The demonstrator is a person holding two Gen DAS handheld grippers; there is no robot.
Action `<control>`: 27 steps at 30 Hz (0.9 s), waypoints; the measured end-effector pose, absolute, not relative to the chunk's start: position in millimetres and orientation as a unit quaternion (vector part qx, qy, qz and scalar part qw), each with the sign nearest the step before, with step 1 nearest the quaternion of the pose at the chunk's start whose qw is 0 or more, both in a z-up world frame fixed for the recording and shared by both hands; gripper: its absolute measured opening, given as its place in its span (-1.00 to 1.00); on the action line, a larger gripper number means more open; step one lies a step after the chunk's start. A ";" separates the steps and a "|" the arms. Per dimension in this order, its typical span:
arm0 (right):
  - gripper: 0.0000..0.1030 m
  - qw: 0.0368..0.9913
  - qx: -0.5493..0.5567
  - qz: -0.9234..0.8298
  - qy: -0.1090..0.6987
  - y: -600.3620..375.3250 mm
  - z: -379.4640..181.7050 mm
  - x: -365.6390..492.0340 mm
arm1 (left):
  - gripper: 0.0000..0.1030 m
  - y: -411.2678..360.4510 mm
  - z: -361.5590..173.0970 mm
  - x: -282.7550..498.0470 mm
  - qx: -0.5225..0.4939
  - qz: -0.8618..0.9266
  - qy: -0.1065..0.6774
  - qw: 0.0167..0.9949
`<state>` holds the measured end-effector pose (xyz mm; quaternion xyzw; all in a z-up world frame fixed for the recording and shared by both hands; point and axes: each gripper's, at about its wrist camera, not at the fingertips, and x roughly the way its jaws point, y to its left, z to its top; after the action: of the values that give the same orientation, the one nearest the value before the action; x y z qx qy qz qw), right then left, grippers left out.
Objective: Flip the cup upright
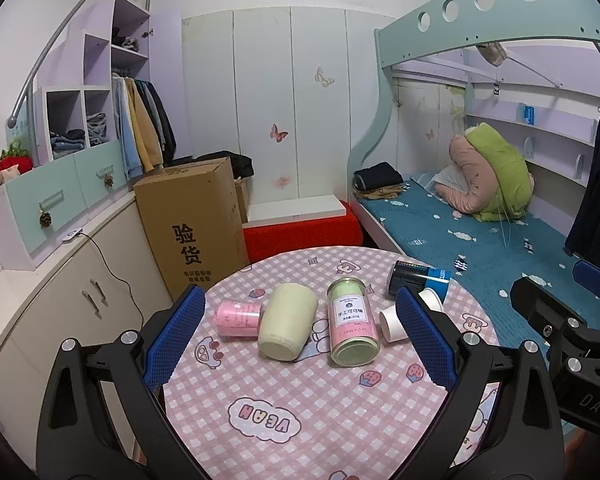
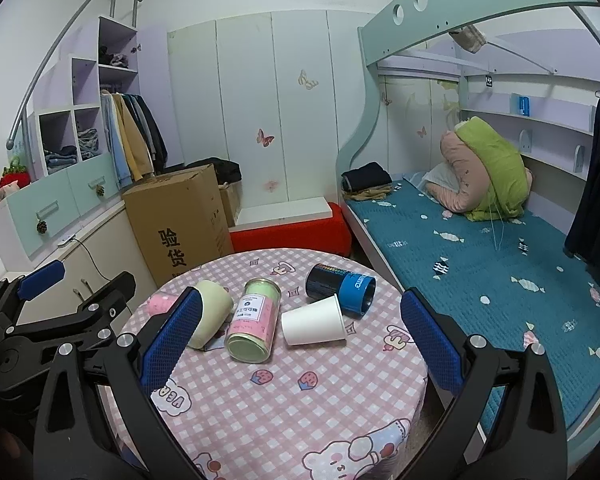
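Bedroom, pink-check table (image 1: 300, 420) | L view: left hand-held gripper (image 1: 300, 340) released, white paper cup (image 1: 392, 322) on its side, fwd-right by R finger | R view: right hand-held gripper (image 2: 300, 340) released, cup (image 2: 314, 321) dead ahead, axis crosswise, mouth right; R nearer.

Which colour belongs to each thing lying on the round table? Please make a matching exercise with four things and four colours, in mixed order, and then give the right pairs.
Things:
1. paper cup
2. mug
3. can
4. jar

Colours:
A. black and blue
B. green and pink, with a white label
C. white
D. pale cream

Right pairs: 1-C, 2-D, 3-A, 4-B.

All four lie on their sides on the checked cloth.
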<state>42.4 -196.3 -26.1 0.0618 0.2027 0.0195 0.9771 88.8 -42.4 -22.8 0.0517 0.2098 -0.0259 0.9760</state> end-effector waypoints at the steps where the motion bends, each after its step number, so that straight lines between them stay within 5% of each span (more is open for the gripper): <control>1: 0.86 0.977 0.062 0.020 0.202 -196.1 -26.0 42.0 | 0.87 -42.2 -22.9 88.9 0.051 -0.026 0.210 0.976; 27: 0.86 0.953 0.101 -0.029 0.284 -270.3 -83.8 123.9 | 0.87 -92.6 -73.6 206.5 0.072 -0.069 0.342 0.935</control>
<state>123.9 -270.3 -83.8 0.1013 0.2844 -0.0286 0.9529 206.5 -92.6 -73.6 0.0719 0.3415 -0.0686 0.9346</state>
